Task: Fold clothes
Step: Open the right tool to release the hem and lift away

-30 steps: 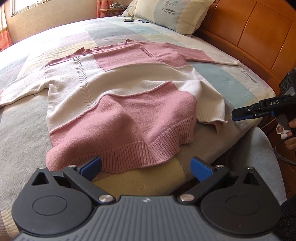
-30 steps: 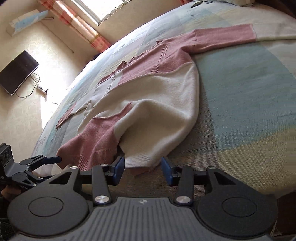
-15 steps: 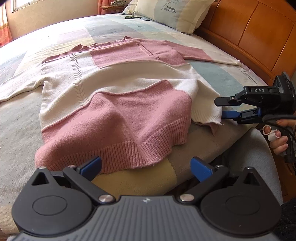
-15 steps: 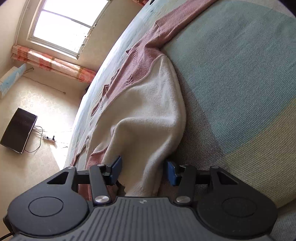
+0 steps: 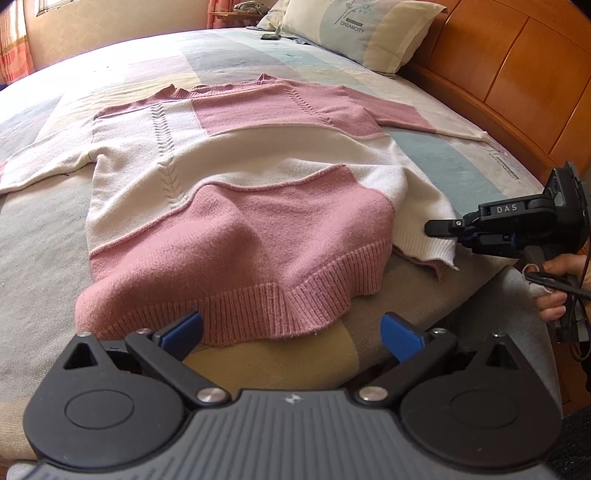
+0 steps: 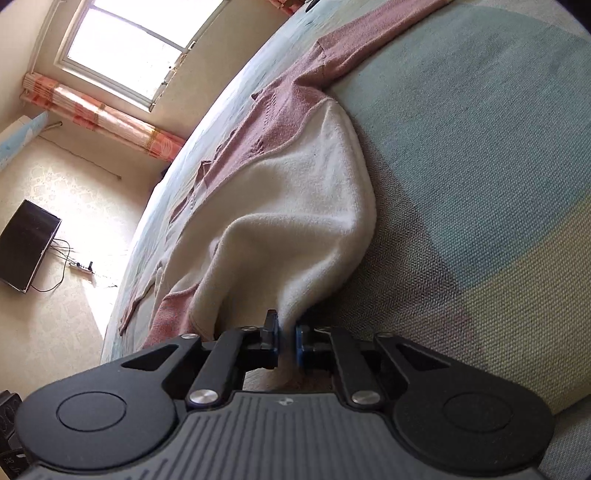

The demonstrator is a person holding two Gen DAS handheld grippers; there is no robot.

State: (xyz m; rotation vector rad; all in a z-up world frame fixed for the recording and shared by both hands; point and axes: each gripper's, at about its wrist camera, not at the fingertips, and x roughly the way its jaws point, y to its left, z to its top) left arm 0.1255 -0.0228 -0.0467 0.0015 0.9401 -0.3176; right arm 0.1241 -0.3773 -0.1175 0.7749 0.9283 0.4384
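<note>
A pink and cream knitted sweater (image 5: pixel 236 184) lies spread on the bed, sleeves out to both sides, its ribbed hem towards me. My left gripper (image 5: pixel 291 330) is open just short of the pink hem, nothing between its blue pads. In the left wrist view my right gripper (image 5: pixel 439 230) pinches the cream hem corner at the sweater's right edge, held by a hand (image 5: pixel 554 291). The right wrist view shows that gripper (image 6: pixel 286 341) shut on the cream hem of the sweater (image 6: pixel 280 206), the fabric pulled into a ridge.
The patchwork bedcover (image 5: pixel 443 155) runs to a wooden headboard (image 5: pixel 517 74) on the right, with a pillow (image 5: pixel 354 29) at the far end. A window (image 6: pixel 125 48), curtain and a dark screen (image 6: pixel 26 251) lie beyond the bed's far side.
My right gripper moved in onto the cream hem corner and shut on it. The left gripper stayed open near the pink hem, edging slightly closer.
</note>
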